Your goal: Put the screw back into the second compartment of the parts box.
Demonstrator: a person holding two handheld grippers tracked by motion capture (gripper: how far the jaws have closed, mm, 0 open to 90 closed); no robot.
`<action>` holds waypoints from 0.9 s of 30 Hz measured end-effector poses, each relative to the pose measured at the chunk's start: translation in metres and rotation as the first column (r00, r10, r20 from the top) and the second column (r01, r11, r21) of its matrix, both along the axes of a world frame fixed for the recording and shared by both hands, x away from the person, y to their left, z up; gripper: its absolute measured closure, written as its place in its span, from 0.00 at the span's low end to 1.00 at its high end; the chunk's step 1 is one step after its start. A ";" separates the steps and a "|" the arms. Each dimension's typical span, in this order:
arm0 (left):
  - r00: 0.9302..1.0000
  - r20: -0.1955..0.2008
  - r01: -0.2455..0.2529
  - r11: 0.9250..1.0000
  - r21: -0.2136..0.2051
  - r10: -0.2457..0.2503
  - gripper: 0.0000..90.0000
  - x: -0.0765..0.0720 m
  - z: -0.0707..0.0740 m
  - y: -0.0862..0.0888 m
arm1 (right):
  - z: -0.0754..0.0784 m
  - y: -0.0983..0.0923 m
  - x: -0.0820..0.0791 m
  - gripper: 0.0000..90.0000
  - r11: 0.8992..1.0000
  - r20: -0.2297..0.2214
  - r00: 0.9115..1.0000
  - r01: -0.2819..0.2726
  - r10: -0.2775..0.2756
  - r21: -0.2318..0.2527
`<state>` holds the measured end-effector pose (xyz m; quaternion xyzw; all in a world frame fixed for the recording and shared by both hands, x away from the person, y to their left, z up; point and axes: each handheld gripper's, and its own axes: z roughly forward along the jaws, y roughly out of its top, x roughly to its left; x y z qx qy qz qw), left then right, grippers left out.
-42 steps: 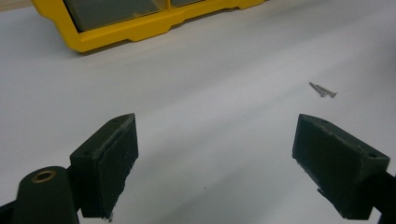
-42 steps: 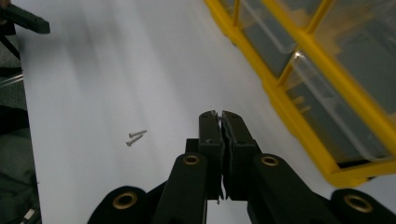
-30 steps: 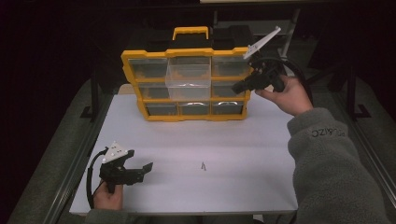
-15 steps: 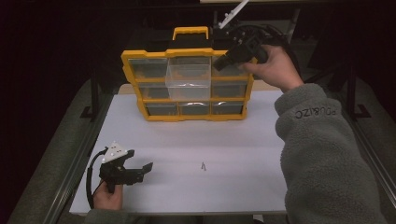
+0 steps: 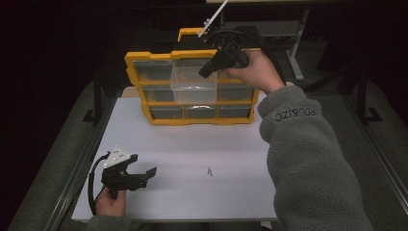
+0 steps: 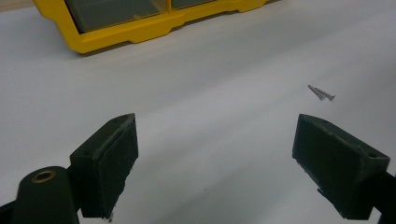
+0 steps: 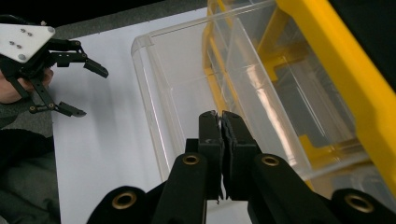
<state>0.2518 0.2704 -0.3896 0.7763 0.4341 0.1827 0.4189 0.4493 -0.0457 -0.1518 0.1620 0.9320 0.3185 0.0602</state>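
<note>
The clear drawer (image 5: 195, 84) stood pulled partway out of the top row of the yellow organizer (image 5: 139, 86), which sat at the far edge of the white surface (image 5: 192, 144). In the right gripper view its thin see-through walls (image 7: 187, 70) looked empty, so I judged it light, stiff, slick and a little brittle. The front lip or a side wall seemed the best place to take hold, with a gentle squeeze.

My right tongs (image 5: 204, 73) hung over the drawer's open top, hand reaching in from the right with the tips angled down and leftward. Their jaws (image 7: 219, 116) were all but pressed together, having just parted a crack, with nothing between them.

My left tongs (image 5: 146, 177) rested low at the near left corner, spread wide and empty (image 6: 215, 154), pointing across the surface toward two small screws (image 6: 321, 92).
</note>
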 end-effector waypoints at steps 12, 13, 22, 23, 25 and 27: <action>1.000 0.005 0.003 1.000 -0.002 -0.003 0.15 -0.001 0.000 0.001 | 0.014 -0.019 -0.014 0.85 0.999 0.021 1.000 0.013 -0.014 0.034; 1.000 0.005 0.004 1.000 0.001 -0.004 0.15 -0.001 0.000 0.001 | 0.016 -0.023 -0.018 0.85 0.999 0.022 1.000 0.019 -0.019 0.032; 1.000 0.010 0.008 1.000 0.011 -0.008 0.15 -0.001 0.000 0.000 | 0.007 -0.066 -0.044 0.80 0.996 0.016 0.999 0.036 -0.037 0.079; 1.000 0.010 0.008 1.000 0.013 -0.009 0.15 -0.001 0.001 0.000 | 0.003 -0.071 -0.047 0.79 0.996 0.013 0.999 0.038 -0.040 0.079; 1.000 0.019 0.011 1.000 0.015 -0.011 0.15 0.000 0.000 0.000 | -0.009 -0.079 -0.053 0.78 0.996 0.018 0.999 0.032 -0.033 0.078; 1.000 0.017 0.008 1.000 0.013 -0.009 0.15 -0.001 0.000 -0.001 | -0.022 -0.087 -0.058 0.78 0.995 0.010 0.999 0.037 -0.038 0.091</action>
